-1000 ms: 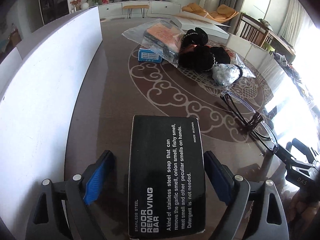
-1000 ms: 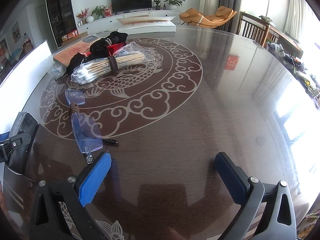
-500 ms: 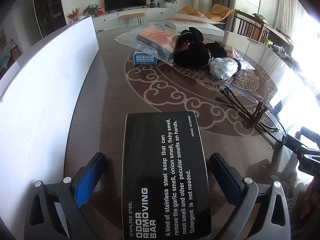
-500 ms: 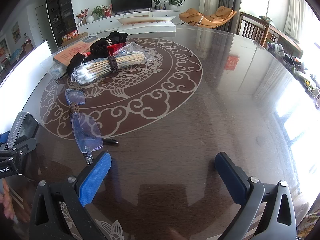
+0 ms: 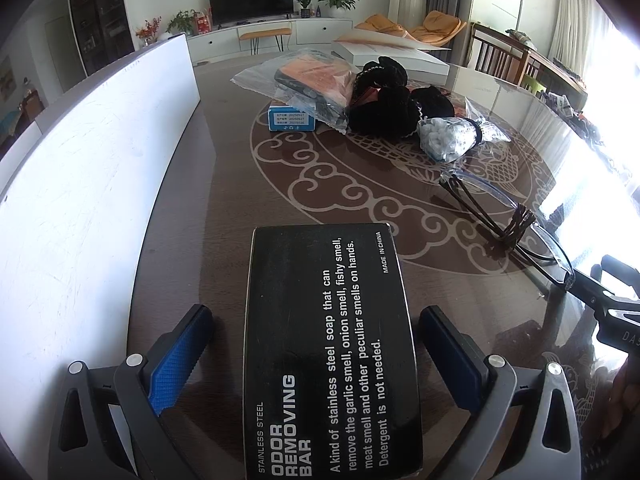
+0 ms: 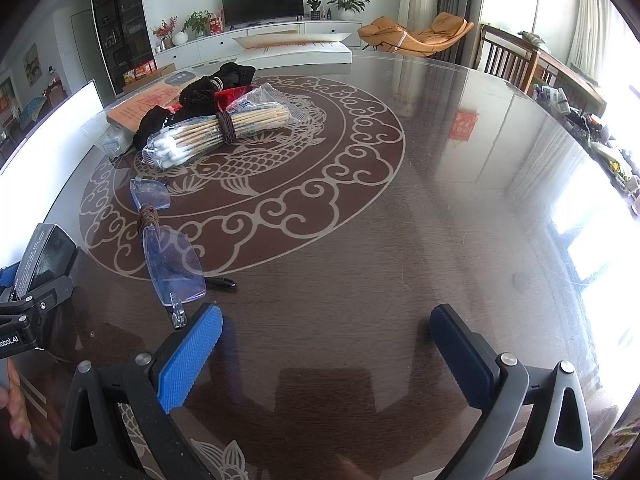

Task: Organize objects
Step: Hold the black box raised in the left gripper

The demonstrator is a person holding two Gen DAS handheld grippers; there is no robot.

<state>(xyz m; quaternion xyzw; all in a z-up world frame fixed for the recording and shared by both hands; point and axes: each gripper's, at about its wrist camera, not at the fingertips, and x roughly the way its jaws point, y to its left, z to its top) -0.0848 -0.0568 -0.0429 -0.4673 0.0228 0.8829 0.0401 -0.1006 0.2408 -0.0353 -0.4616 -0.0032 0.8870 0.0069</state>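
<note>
A black box marked ODOR REMOVING BAR (image 5: 328,344) lies flat on the dark table between the fingers of my left gripper (image 5: 314,326), which is open with gaps on both sides. The box also shows at the left edge of the right wrist view (image 6: 46,254). My right gripper (image 6: 326,326) is open and empty over bare table. Folded glasses (image 6: 168,248) lie just beyond its left finger and show in the left wrist view (image 5: 508,220). Further back are a bundle of cotton swabs (image 6: 216,132), black cloth (image 5: 392,100), a small blue box (image 5: 291,118) and a bagged orange item (image 5: 312,76).
A long white box wall (image 5: 92,184) runs along the table's left side, close to my left gripper. A flat white box (image 5: 396,54) lies at the far edge. Chairs (image 6: 508,60) stand at the far right.
My left gripper has drawn back a little and opened wider around the black box, which lies in place. My right gripper has not moved.
</note>
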